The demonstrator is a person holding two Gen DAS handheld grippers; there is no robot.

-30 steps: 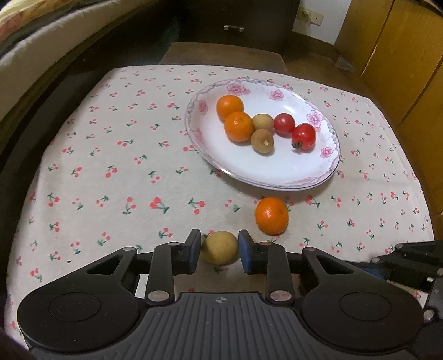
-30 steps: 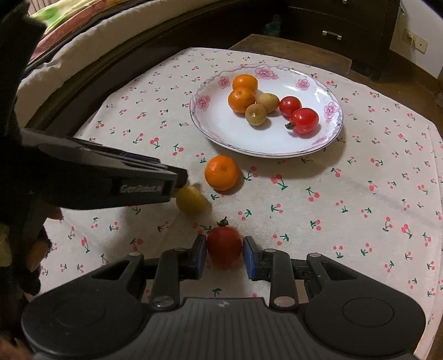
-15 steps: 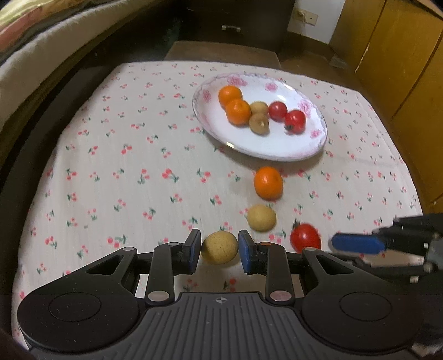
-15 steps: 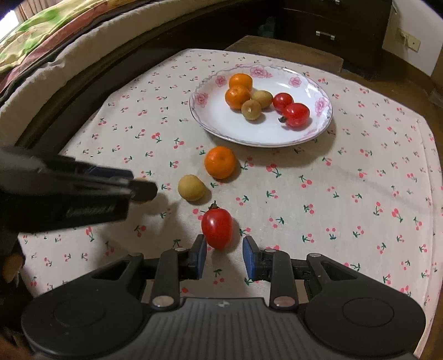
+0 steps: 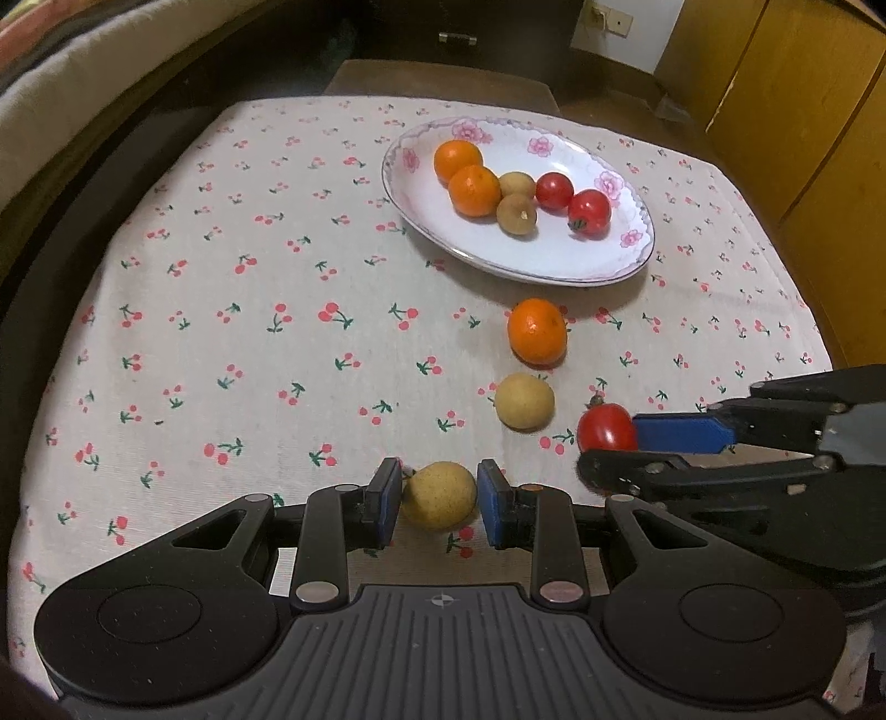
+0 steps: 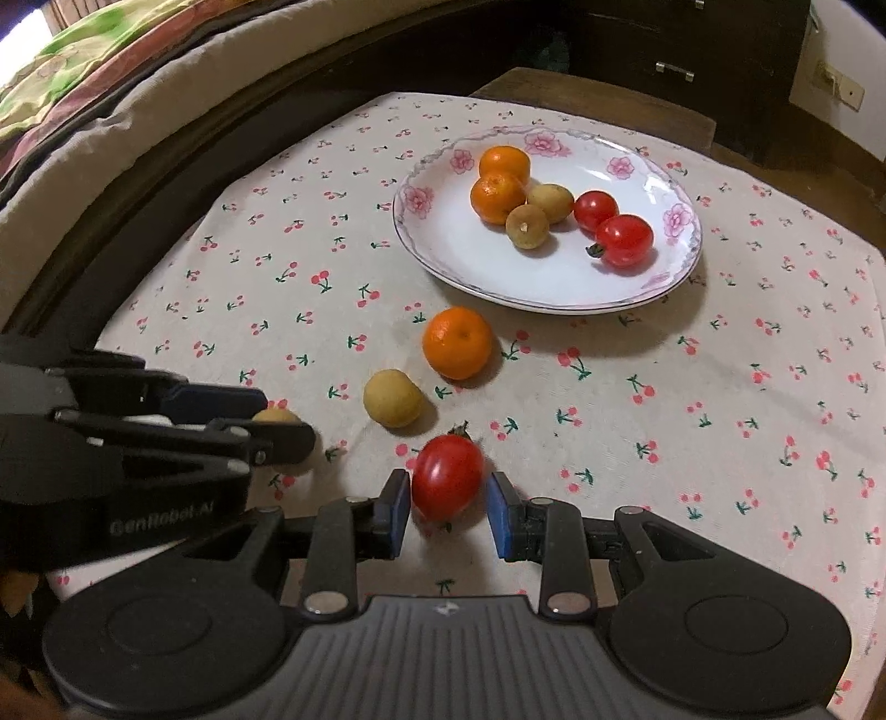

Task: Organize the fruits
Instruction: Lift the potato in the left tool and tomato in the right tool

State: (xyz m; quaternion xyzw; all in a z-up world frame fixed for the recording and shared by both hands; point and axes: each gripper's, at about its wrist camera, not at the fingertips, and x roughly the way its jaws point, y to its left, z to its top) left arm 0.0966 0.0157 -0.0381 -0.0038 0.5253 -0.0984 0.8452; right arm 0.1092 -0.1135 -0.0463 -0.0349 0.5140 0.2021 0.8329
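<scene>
Both views: plate (image 5: 637, 260); left gripper's (image 5: 438, 501) longan (image 5: 438, 497) clear only in left view.

1. Setting: a home, probably a bedroom.
2. Evidence: cherry-print tablecloth (image 5: 277, 277) covering a small table.
3. Left of the table: bedding (image 6: 111, 83).
4. Beyond it: dark drawers (image 6: 664, 50).
5. Right: wooden cabinet doors (image 5: 803, 111).

Left tool (image 5: 438, 501) straddles a round tan longan (image 5: 439, 495) on the cherry-print cloth surface (image 5: 221, 332), blue pads just beside it. Right tool (image 5: 614, 448) brackets a red cherry tomato (image 5: 605, 427) nearby.
</scene>
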